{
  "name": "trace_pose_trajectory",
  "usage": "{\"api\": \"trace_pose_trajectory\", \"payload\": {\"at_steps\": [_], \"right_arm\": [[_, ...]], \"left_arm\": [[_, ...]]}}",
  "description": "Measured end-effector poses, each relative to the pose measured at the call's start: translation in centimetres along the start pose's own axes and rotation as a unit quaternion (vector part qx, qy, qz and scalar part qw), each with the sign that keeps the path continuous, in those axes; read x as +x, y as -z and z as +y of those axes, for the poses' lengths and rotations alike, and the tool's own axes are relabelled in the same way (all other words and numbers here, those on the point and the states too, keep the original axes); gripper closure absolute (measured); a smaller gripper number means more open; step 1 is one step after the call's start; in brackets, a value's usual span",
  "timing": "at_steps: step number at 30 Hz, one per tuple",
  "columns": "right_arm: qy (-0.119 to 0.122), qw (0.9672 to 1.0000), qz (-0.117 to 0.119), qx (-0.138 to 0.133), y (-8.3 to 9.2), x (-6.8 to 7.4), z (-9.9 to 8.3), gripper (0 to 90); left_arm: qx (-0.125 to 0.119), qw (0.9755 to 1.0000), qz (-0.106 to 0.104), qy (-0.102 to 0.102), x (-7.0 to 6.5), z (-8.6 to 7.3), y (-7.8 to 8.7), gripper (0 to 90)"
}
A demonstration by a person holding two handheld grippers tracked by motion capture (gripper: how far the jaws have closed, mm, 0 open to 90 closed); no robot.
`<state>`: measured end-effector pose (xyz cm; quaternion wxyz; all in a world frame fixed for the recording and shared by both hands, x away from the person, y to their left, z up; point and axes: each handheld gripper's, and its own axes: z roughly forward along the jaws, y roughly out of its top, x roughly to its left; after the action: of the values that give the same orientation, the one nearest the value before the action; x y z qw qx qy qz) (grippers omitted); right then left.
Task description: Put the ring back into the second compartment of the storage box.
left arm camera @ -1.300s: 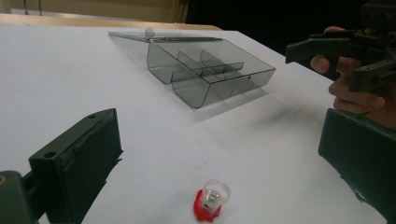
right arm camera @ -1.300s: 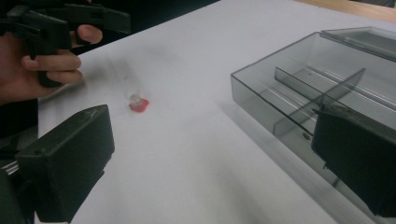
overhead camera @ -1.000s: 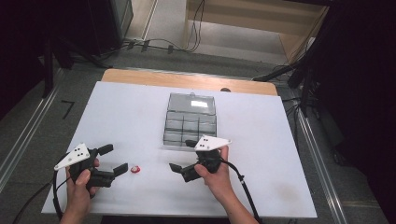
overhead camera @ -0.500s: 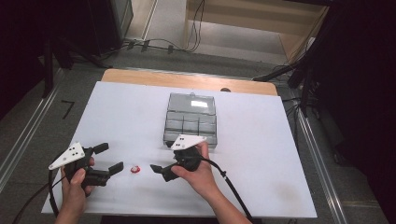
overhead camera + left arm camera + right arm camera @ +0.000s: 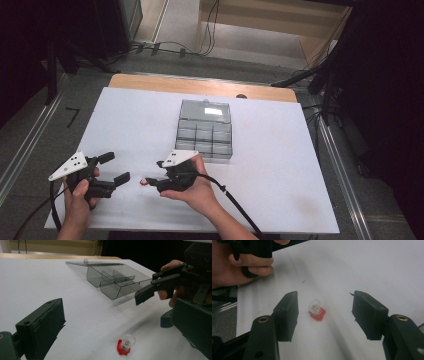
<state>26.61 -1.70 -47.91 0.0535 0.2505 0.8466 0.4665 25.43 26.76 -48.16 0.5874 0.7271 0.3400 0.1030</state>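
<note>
A small part with a red base and a clear dome (image 5: pixel 145 181) (image 5: pixel 125 345) (image 5: pixel 316 308) lies on the white table near the front edge. My right gripper (image 5: pixel 154 176) (image 5: pixel 324 312) has its jaws on either side of it. They have just been closing, and gaps still show between the part and both pads, so nothing is gripped. My left gripper (image 5: pixel 115 167) (image 5: pixel 117 327) stands open a little to the left of the part, with nothing between its fingers. The right gripper (image 5: pixel 153 307) reaches in from the right in the left gripper view.
A clear grey compartment box (image 5: pixel 205 132) (image 5: pixel 117 281) with its lid folded back sits at the middle of the white table top (image 5: pixel 280 190). A wooden strip runs along the far edge. The left hand (image 5: pixel 249 262) is close ahead of the right gripper.
My right gripper has moved left across the table from beside the box to the small red part, and its jaws have narrowed. The left hand has shifted slightly left.
</note>
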Motion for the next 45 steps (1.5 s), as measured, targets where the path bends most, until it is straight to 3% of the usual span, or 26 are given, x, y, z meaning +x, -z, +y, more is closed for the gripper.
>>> {"api": "trace_pose_trajectory", "payload": {"at_steps": [7,13,31,45], "right_arm": [[-0.004,0.9999,-0.003,0.011,-1.7,1.1,0.0,48.3],[-0.024,0.9993,-0.018,0.021,-2.9,1.5,-0.1,60.3],[-0.044,0.9975,-0.037,0.040,-4.7,1.8,-0.4,68.1],[-0.038,0.9981,-0.032,0.038,-4.6,1.7,-0.4,80.3]], "left_arm": [[0.003,1.0000,0.002,-0.002,0.0,0.0,0.0,0.0],[0.002,1.0000,0.001,-0.003,0.0,0.0,0.0,0.0],[0.002,1.0000,-0.001,0.000,0.1,0.1,0.1,0.0],[0.002,1.0000,-0.002,0.001,0.1,0.1,0.1,0.0]]}}
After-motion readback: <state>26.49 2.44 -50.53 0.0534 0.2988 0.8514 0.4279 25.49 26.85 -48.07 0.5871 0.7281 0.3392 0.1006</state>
